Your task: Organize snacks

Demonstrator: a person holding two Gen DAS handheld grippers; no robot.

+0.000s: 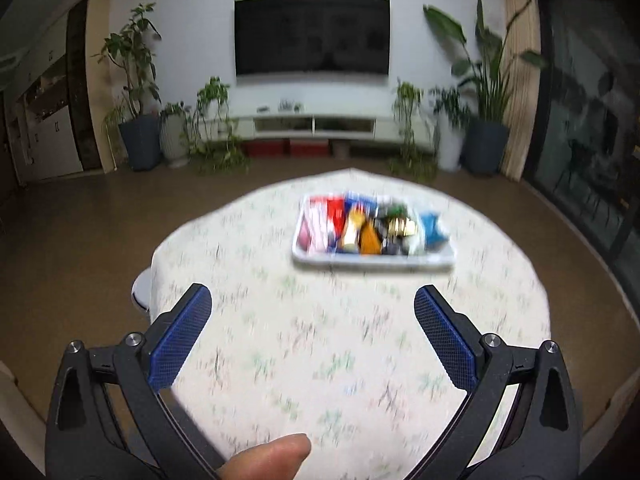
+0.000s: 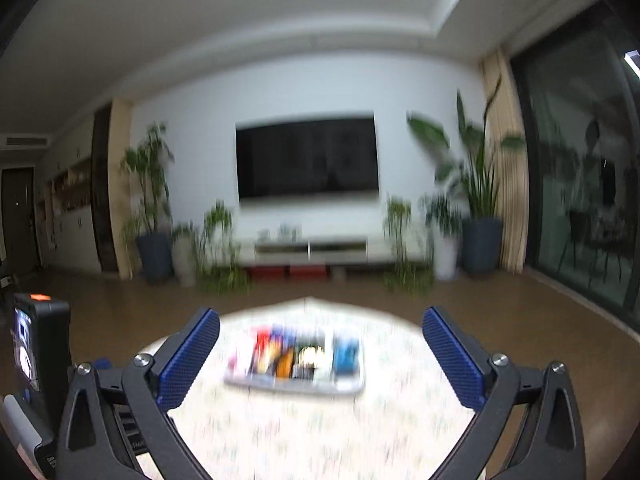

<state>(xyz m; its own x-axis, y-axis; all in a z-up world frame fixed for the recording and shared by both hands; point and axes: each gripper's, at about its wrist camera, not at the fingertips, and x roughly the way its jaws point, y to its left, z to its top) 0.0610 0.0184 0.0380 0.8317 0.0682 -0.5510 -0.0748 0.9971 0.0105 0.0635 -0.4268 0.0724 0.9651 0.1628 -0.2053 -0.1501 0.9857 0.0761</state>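
Observation:
A white tray (image 1: pixel 374 262) packed with several colourful snack packets (image 1: pixel 360 226) rests on the far half of a round table with a floral cloth (image 1: pixel 320 340). My left gripper (image 1: pixel 312 300) hovers over the near part of the table, well short of the tray, open and empty; a thumb (image 1: pixel 268 456) shows at its base. In the right wrist view the same tray (image 2: pixel 296 386) and snack packets (image 2: pixel 296 354) appear blurred beyond my right gripper (image 2: pixel 320 326), which is open wide with nothing between its blue fingers (image 2: pixel 192 360).
Beyond the table lies brown floor (image 1: pixel 100 220), a low white TV cabinet (image 1: pixel 316 124), a wall-mounted TV (image 1: pixel 312 36) and potted plants (image 1: pixel 138 136) on both sides. A glass door (image 1: pixel 588 140) runs along the right. The left gripper's camera unit (image 2: pixel 36 356) sits at the left edge.

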